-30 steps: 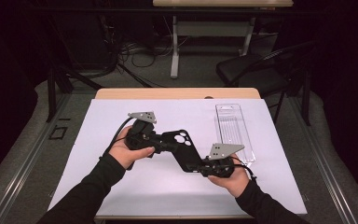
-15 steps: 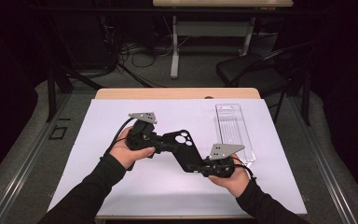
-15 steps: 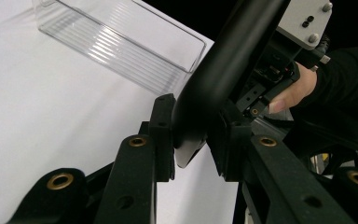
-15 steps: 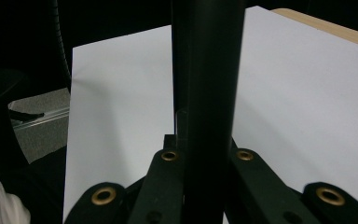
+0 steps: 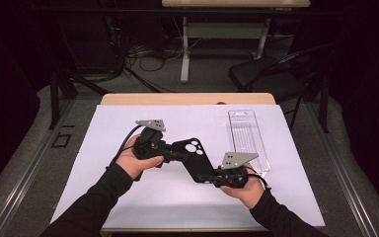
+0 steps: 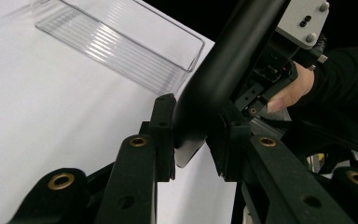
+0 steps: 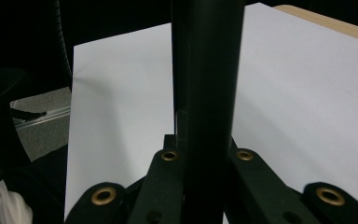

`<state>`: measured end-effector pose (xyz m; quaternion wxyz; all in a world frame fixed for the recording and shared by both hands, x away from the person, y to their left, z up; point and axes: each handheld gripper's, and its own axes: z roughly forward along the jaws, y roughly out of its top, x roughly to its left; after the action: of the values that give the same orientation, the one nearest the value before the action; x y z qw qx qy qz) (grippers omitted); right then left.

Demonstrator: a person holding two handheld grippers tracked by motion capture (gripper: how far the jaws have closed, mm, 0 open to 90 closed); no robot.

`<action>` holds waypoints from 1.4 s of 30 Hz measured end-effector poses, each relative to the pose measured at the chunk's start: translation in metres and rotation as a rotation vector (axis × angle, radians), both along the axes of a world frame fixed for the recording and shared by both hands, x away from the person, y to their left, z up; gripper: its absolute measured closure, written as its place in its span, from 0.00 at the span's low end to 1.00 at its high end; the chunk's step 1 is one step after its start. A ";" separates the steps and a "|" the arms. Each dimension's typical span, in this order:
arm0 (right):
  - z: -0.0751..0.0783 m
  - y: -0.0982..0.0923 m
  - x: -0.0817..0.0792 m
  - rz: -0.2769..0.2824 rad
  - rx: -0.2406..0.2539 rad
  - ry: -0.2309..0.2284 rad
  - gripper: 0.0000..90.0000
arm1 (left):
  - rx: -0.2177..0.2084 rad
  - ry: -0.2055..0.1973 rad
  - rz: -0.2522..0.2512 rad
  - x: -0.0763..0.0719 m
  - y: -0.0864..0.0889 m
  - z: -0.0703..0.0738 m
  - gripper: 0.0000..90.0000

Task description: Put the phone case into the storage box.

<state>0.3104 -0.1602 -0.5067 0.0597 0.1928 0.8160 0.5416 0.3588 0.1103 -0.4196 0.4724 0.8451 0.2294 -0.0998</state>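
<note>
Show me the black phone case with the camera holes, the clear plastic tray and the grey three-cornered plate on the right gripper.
black phone case [image 5: 193,157]: high view, flat back.
clear plastic tray [image 5: 246,136]: high view, ribbed floor.
grey three-cornered plate [image 5: 238,159]: high view, top face.

A lab or recording studio is being shown. A white-covered table [image 5: 128,197] is being ringed by black curtains, with loose cables [image 5: 143,52] and a chair [image 5: 271,79] behind.

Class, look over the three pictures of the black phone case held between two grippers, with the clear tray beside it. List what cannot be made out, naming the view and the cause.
- Black phone case: its lower end, high view, covered by the right gripper.
- Case's far end, right gripper view, cut off by the top edge.
- Clear tray: one end, left gripper view, cut off by the picture's edge.
- Left gripper: whether both pads press the case, left gripper view, hidden by the case.
</note>
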 end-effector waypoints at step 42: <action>-0.002 0.000 0.001 0.012 -0.004 0.023 0.98 | -0.017 -0.003 -0.019 0.002 0.002 -0.005 0.90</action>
<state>0.3118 -0.1606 -0.5091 0.0474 0.1938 0.8189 0.5381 0.3606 0.1118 -0.4248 0.4789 0.8434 0.2198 -0.1050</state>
